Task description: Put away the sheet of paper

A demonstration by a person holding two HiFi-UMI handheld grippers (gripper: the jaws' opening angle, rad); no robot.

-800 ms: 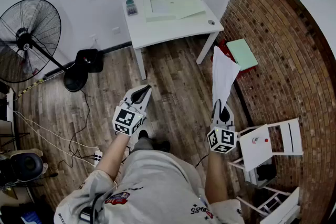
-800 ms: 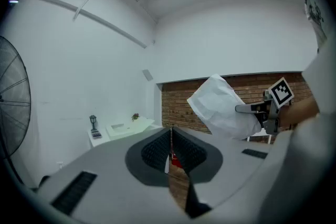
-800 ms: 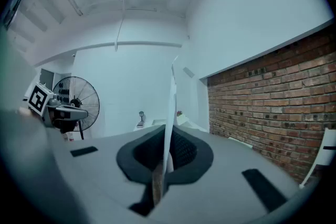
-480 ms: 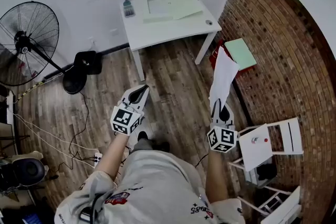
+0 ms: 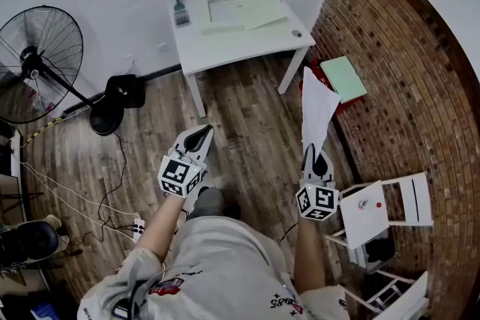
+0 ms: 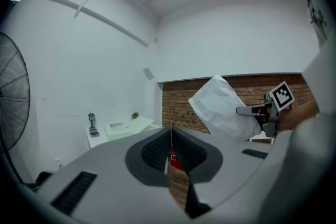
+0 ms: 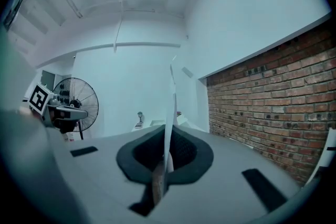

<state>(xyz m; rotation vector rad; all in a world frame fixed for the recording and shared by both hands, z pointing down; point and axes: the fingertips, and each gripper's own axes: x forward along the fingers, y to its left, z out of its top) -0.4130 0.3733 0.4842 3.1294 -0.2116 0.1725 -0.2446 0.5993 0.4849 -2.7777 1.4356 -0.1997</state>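
Right gripper has its fingers clamped on the bottom edge of the sheet of paper. The sheet sticks out ahead of it over the wood floor, well apart from the white table by the wall. Left gripper fingers are pinched together on nothing, off to the side.

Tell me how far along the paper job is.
Done: the sheet of paper is picked up, pinched in the shut jaws of the right gripper. In hand: it is carried over the wooden floor, short of the white table. Left: putting it away. The left gripper is shut and empty.
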